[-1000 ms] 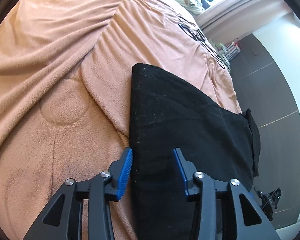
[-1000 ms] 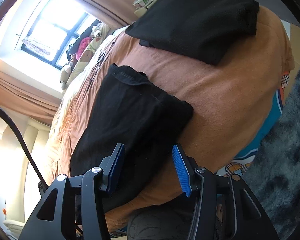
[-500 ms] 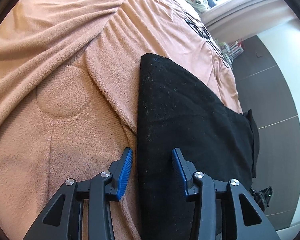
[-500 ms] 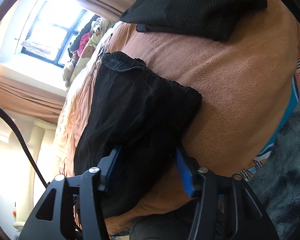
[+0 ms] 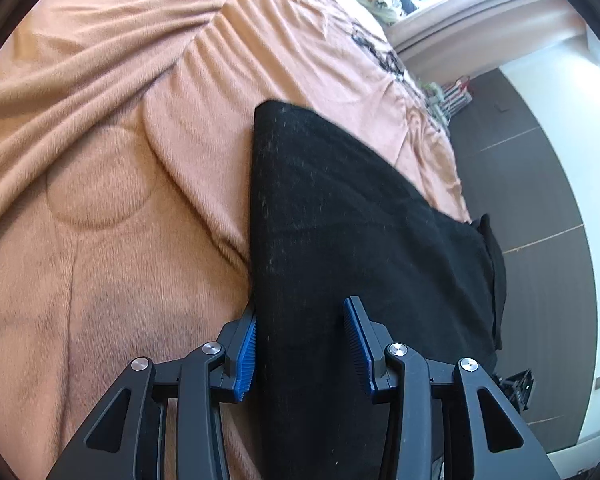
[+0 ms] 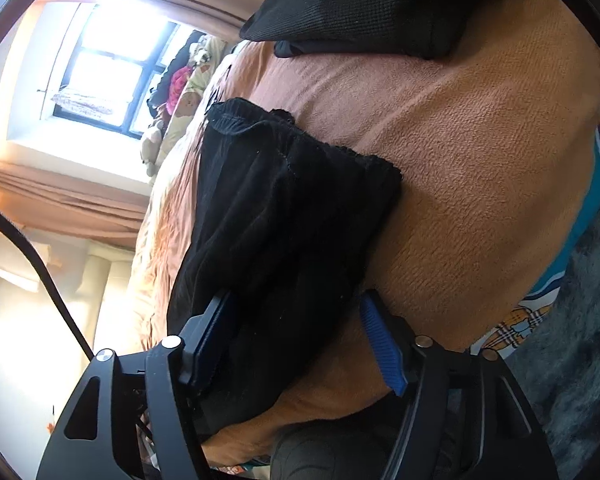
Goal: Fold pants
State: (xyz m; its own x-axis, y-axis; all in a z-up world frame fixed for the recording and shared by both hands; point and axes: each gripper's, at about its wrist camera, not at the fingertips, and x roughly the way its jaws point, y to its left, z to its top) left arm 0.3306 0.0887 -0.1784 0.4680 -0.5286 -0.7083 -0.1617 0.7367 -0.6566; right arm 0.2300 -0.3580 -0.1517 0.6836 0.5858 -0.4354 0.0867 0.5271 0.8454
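Note:
Black pants [image 5: 340, 216] lie folded in a long strip on the peach blanket [image 5: 100, 160]. My left gripper [image 5: 300, 344] is open, its blue pads straddling the near edge of the pants, the left pad at the fabric's side edge. In the right wrist view the pants [image 6: 284, 216] show their waistband end bunched. My right gripper [image 6: 296, 344] is open with the fabric between its jaws; the left pad is partly hidden behind the cloth.
A second folded black garment [image 6: 380, 0] lies farther along the blanket [image 6: 480, 160]. The bed's edge drops to a dark fluffy rug [image 6: 580, 360]. Soft toys [image 6: 188, 80] sit by the window. A dark wall panel [image 5: 520, 200] is beyond the bed.
Both grippers moved forward and down onto the pants; the fabric now sits between the open jaws of each, and the waistband end has bunched up.

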